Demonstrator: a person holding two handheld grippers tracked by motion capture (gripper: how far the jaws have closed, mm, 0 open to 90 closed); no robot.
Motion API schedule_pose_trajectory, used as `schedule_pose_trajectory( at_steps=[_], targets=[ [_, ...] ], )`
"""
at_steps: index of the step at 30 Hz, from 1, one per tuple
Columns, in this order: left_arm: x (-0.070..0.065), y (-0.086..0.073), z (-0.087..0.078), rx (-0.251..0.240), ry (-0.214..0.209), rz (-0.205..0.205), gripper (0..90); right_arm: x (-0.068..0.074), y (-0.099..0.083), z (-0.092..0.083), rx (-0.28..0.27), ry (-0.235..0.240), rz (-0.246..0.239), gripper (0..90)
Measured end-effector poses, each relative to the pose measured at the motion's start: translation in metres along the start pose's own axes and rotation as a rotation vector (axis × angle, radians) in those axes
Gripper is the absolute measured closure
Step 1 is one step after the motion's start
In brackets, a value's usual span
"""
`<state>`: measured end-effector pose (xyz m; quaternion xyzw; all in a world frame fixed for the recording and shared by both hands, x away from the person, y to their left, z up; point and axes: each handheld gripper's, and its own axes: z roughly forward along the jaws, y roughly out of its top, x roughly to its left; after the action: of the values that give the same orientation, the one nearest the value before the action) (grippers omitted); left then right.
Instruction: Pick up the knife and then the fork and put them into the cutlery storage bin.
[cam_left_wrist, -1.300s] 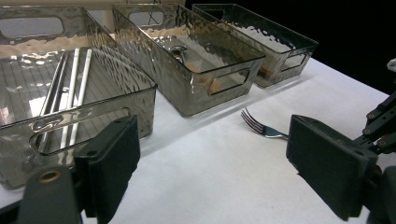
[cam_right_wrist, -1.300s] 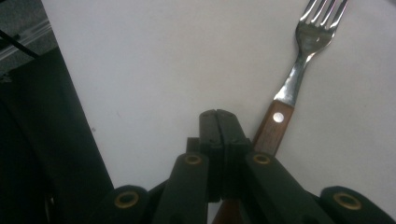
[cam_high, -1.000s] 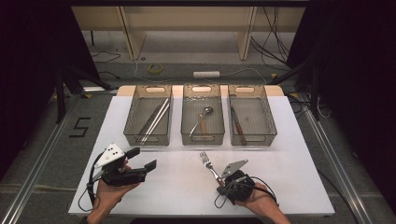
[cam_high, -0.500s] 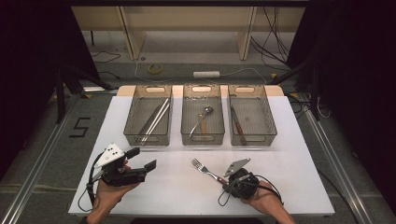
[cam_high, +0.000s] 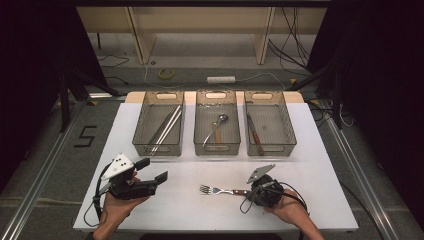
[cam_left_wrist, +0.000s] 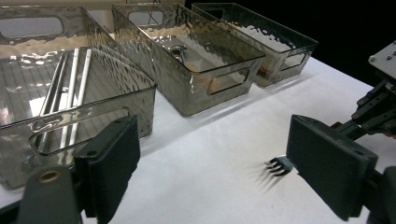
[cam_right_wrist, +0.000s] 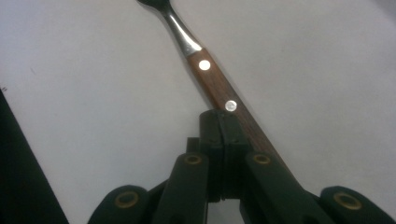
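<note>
Right gripper view: right tool (cam_right_wrist: 223, 122) pinched together on the wooden handle end of the fork (cam_right_wrist: 211, 79); the shaft runs alongside the pads, so the hold looks shallow. High view: fork (cam_high: 216, 190) low over the white counter (cam_high: 320, 150), tines toward the left tool (cam_high: 152, 171), whose jaws stand apart, holding nothing. Risk: fork pivots or slips out when lifted toward the 3 bins (cam_high: 217, 129); tines may catch a rim.
</note>
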<state>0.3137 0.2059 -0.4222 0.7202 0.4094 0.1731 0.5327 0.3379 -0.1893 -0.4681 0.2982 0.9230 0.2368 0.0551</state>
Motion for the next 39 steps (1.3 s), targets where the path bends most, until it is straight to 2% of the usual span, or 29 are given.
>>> schedule_pose_trajectory(
  at_steps=[2,4,6,8,11,14,16,17,24,27,30,35,37,39],
  targets=[
    [0.0,0.0,0.0,0.0,0.0,0.0,17.2,0.001,0.001,-0.002,-0.007,0.009,-0.001,90.0],
    [0.0,0.0,0.0,0.0,0.0,0.0,17.2,0.001,0.003,-0.006,-0.03,0.019,-0.017,82.6],
    [0.0,0.0,0.0,0.002,0.001,0.001,17.2,0.0,0.007,-0.01,-0.026,0.045,-0.025,70.7],
    [0.0,0.0,0.001,0.002,0.001,0.001,17.2,-0.002,0.01,-0.013,-0.023,0.037,-0.058,64.0],
    [0.0,0.0,0.001,0.001,0.001,0.0,17.2,-0.005,0.019,-0.017,-0.005,0.035,-0.08,50.4],
    [0.0,0.0,0.001,0.001,0.001,0.001,17.2,-0.007,0.023,-0.017,0.001,0.036,-0.088,43.8],
    [0.0,0.0,0.001,0.001,0.001,0.0,17.2,-0.008,0.025,-0.016,0.019,0.054,-0.09,41.3],
    [0.0,0.0,0.001,0.001,0.001,0.0,17.2,-0.009,0.025,-0.013,0.026,0.059,-0.107,40.0],
    [0.0,0.0,0.002,0.002,0.0,0.001,17.2,-0.011,0.032,0.002,0.09,0.055,-0.115,41.2],
    [0.0,0.0,0.002,0.002,0.0,0.0,17.2,-0.012,0.034,0.007,0.098,0.063,-0.137,45.7],
    [0.0,0.0,0.001,0.002,0.001,0.001,17.1,-0.011,0.036,0.01,0.121,0.062,-0.139,49.6],
    [0.0,0.0,0.001,0.001,0.001,0.0,17.2,-0.011,0.039,0.012,0.131,0.061,-0.149,56.9],
    [0.0,0.0,0.001,0.003,0.001,0.002,17.1,-0.011,0.039,0.014,0.138,0.055,-0.171,58.7],
    [-0.001,0.0,0.001,0.003,0.001,0.003,17.2,-0.009,0.04,0.014,0.145,0.048,-0.159,60.5]
  ],
)
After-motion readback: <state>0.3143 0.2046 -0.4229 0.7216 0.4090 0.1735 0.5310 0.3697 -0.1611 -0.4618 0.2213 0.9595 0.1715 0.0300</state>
